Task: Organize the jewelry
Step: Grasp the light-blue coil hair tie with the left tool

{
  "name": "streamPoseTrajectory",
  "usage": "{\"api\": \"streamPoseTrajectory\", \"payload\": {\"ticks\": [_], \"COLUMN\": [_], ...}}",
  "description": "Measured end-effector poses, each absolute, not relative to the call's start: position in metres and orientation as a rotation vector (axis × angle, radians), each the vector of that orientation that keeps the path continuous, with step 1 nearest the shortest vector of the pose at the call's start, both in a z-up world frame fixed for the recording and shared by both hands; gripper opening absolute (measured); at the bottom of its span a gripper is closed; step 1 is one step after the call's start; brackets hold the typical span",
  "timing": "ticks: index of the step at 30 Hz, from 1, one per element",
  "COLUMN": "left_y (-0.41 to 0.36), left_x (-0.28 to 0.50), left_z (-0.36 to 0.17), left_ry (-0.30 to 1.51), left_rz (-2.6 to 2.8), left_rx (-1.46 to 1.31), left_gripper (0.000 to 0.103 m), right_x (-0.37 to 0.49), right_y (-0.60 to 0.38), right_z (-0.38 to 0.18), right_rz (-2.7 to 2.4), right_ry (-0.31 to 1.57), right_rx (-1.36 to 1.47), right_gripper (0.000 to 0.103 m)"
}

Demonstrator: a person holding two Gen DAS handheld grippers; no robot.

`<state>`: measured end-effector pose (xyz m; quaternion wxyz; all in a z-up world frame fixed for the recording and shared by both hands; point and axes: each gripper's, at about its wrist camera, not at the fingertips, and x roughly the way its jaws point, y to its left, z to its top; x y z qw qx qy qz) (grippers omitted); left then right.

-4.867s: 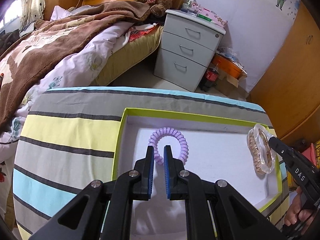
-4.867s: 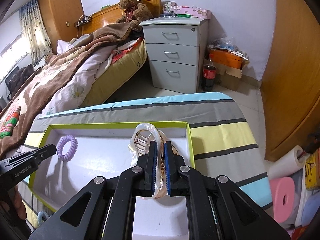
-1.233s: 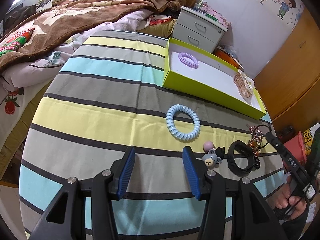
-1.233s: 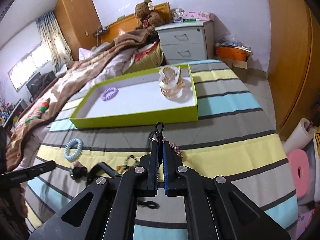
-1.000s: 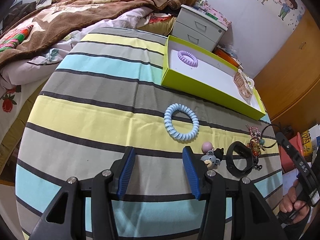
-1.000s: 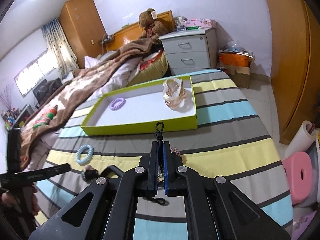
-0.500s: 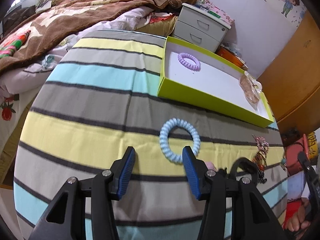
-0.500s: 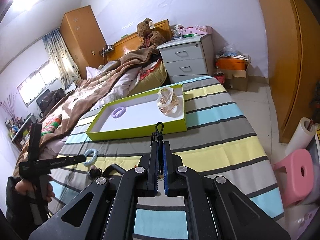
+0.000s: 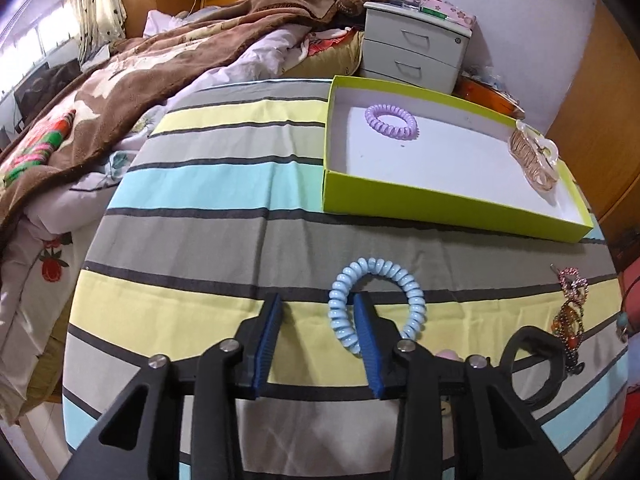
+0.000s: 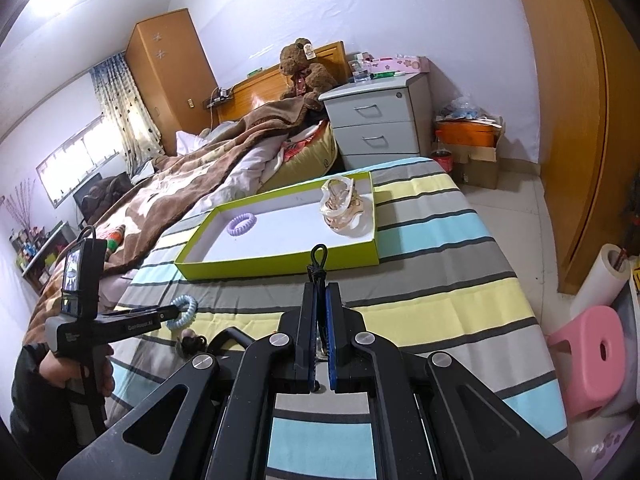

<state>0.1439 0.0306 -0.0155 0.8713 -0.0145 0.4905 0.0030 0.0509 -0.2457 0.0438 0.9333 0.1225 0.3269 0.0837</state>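
Note:
A light blue coil hair tie (image 9: 376,304) lies on the striped cloth. My left gripper (image 9: 318,304) is open and low over it, with the right finger inside the ring and the left side of the coil between the jaws. The lime green box (image 9: 448,204) holds a purple coil hair tie (image 9: 391,121) and a clear hair claw (image 9: 534,156). My right gripper (image 10: 320,286) is shut on a black cord loop (image 10: 319,261), held above the cloth. The box (image 10: 280,264) and the blue hair tie (image 10: 184,310) also show in the right wrist view.
A beaded charm (image 9: 572,304), a black ring-shaped band (image 9: 536,368) and a small pink-and-dark trinket (image 10: 190,342) lie on the cloth at the right. A bed (image 9: 140,80), a grey nightstand (image 9: 416,48) and a pink stool (image 10: 592,356) surround the table.
My left gripper has moved forward and down onto the blue hair tie, so one finger now sits inside the ring. My right gripper has risen with the black cord still in it.

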Motion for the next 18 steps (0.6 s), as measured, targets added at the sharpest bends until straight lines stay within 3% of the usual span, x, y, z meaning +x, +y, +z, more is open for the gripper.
{"api": "streamPoseTrajectory", "payload": {"ticks": [8, 18], "left_y": [0.0377, 0.0377], "left_x": [0.1424, 0.1392], "left_z": [-0.0142, -0.0118], "left_ry": [1.016, 1.010], "left_rz": [0.004, -0.017], "left_rx": [-0.052, -0.069], "left_gripper": [0.011, 0.010], "right_x": [0.0526, 0.0523], "right_y": [-0.2408, -0.2393], "right_z": [0.0428, 0.0432], "right_rz": [0.173, 0.168], "right_ry": [0.677, 0.675], "right_rx": [0.242, 0.239], "right_gripper": [0.004, 0.004]}}
